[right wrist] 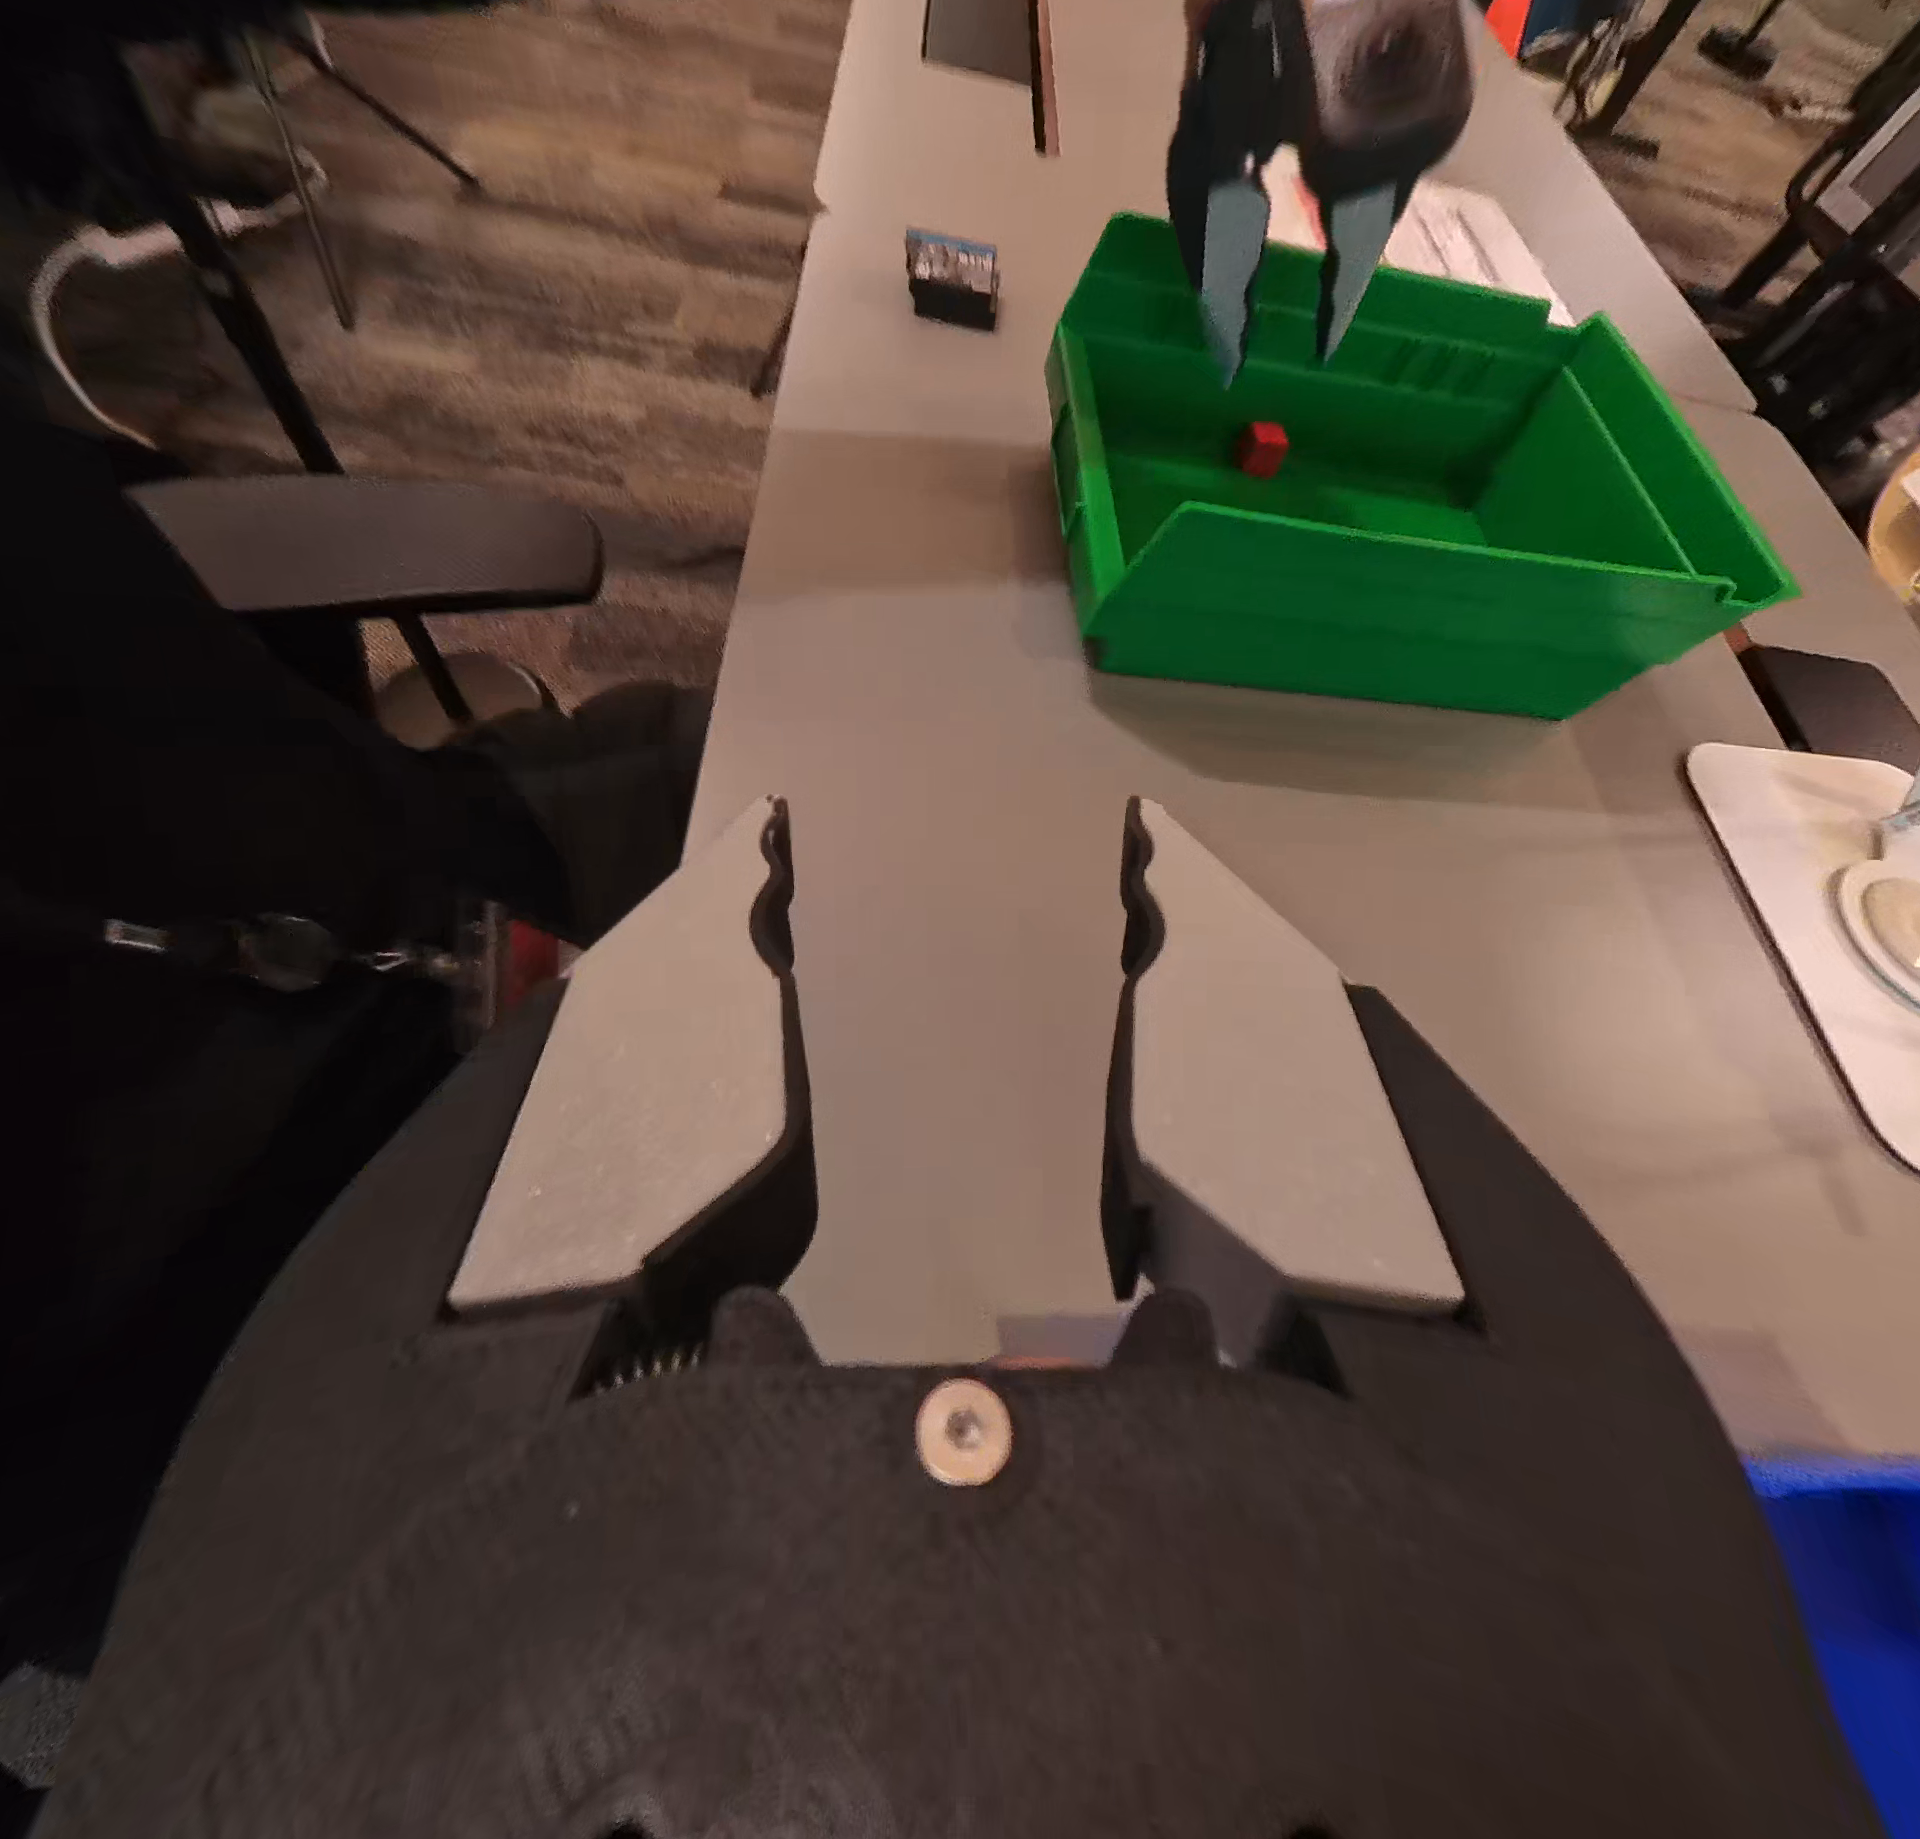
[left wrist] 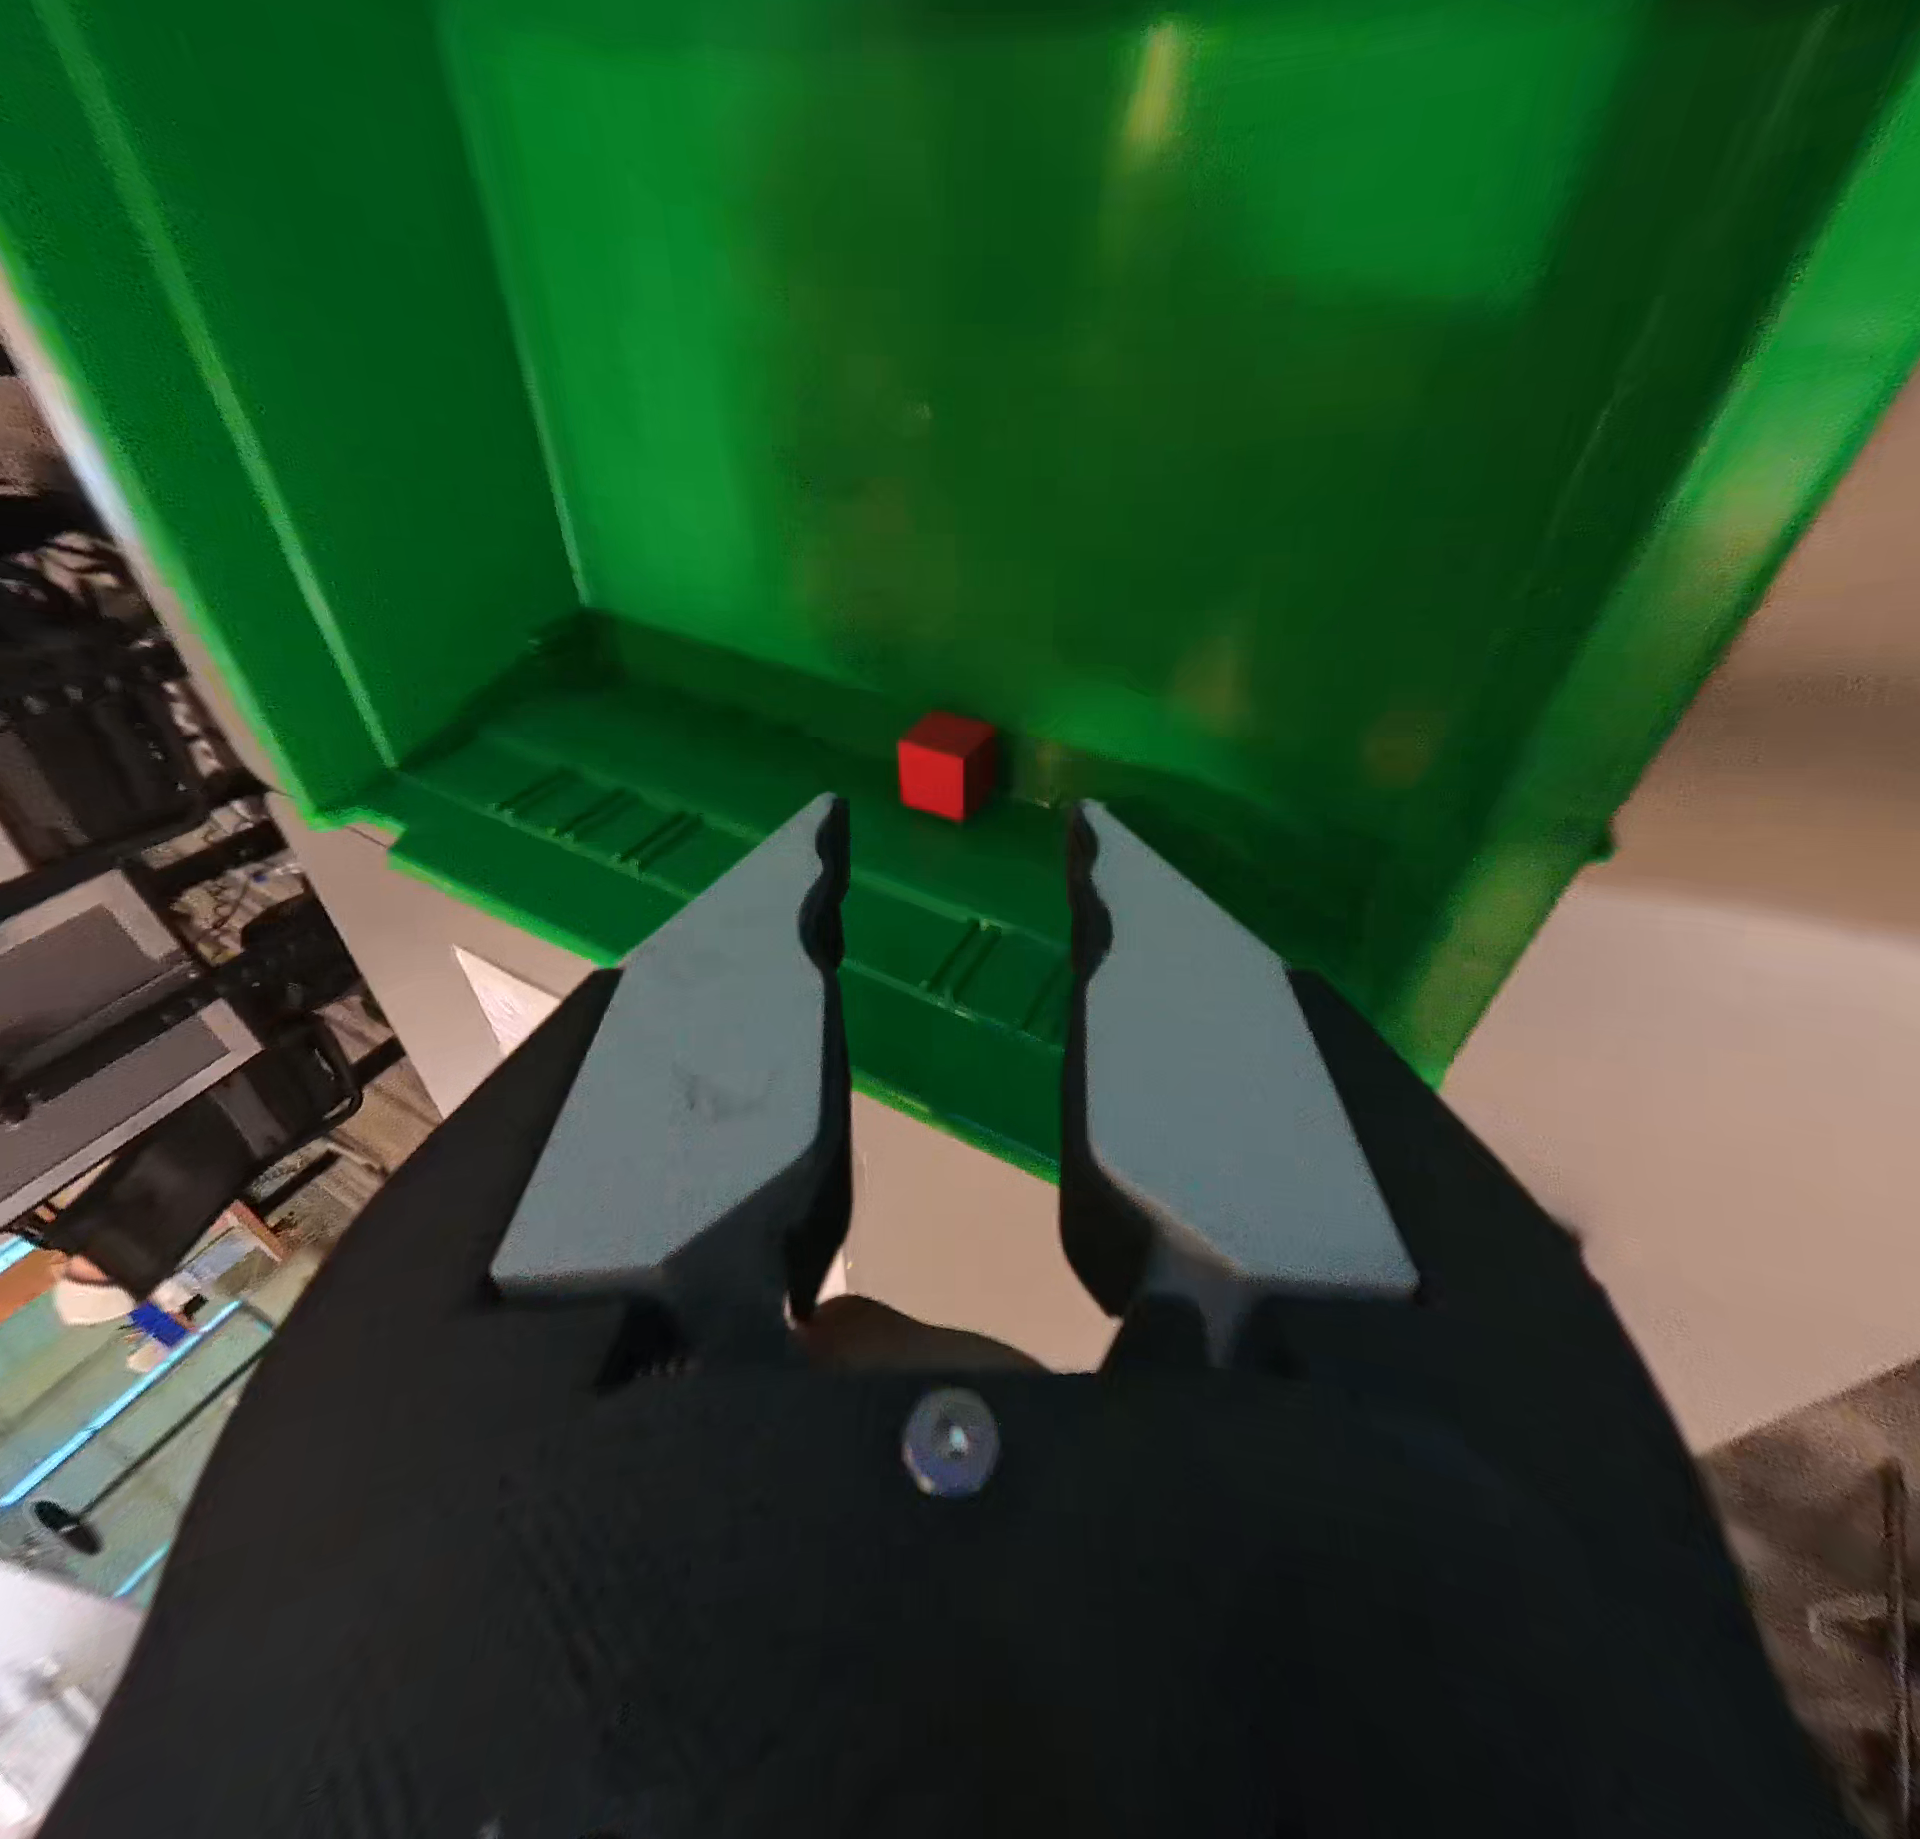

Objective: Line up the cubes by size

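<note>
A small red cube (left wrist: pixel 943 763) lies on the floor of a green plastic bin (left wrist: pixel 727 355), near its ribbed front lip. My left gripper (left wrist: pixel 956 821) is open and empty, hovering just above and short of the cube. The right wrist view shows the same bin (right wrist: pixel 1351 636) on a grey table, the red cube (right wrist: pixel 1261 448) inside it, and the left gripper (right wrist: pixel 1278 361) pointing down over it. My right gripper (right wrist: pixel 954 819) is open and empty above bare table, well short of the bin. No other cubes are visible.
The grey table (right wrist: pixel 935 667) runs away from me. A small dark box (right wrist: pixel 951 272) stands left of the bin. A white mat with a glass object (right wrist: pixel 1829 906) lies at the right. A chair armrest (right wrist: pixel 364 542) and a person's dark clothing are left of the table.
</note>
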### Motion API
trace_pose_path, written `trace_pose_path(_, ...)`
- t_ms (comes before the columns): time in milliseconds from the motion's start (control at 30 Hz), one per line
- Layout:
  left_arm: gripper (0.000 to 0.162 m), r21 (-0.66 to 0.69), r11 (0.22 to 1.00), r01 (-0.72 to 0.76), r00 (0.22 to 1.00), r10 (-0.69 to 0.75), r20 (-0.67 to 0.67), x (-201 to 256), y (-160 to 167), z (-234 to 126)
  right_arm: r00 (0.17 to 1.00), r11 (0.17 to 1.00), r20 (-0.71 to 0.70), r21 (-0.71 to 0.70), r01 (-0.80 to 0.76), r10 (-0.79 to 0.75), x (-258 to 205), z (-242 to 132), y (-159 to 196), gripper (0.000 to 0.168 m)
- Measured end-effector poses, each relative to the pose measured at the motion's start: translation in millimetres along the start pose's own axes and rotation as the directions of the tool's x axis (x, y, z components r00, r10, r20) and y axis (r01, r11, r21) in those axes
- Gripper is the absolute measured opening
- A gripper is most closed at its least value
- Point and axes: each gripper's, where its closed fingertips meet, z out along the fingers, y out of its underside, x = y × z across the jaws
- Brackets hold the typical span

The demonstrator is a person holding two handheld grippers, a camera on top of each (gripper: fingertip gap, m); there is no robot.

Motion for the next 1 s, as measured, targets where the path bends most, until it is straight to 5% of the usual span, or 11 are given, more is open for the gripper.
trace_pose_path(300,0.053,-0.210,0.959,-0.190,0.978,0.165,-0.129,-2,15,62,0.993,0.981,-0.011,0.156,-0.118,0.122,32,-41,3,0.056)
trace_pose_path(433,0.039,-0.308,0.918,-0.250,0.958,0.188,-0.219,-2,27,74,0.994,0.981,-0.020,0.166,-0.099,0.104,32,-47,1,0.055)
trace_pose_path(633,0.048,-0.463,0.830,-0.311,0.941,0.202,-0.271,-16,42,83,1.000,0.989,-0.003,0.143,-0.026,0.027,16,-41,-4,0.055)
trace_pose_path(700,0.038,-0.489,0.804,-0.339,0.929,0.202,-0.312,-13,45,84,1.000,0.992,-0.001,0.122,-0.006,0.006,11,-38,-2,0.055)
trace_pose_path(800,0.019,-0.470,0.821,-0.326,0.937,0.213,-0.278,-16,41,84,1.000,0.995,0.002,0.104,0.003,-0.003,7,-36,0,0.054)
trace_pose_path(1000,0.020,-0.149,0.986,-0.077,0.996,0.084,0.044,-50,3,36,0.986,0.980,-0.019,0.122,-0.159,0.163,28,-39,9,0.054)
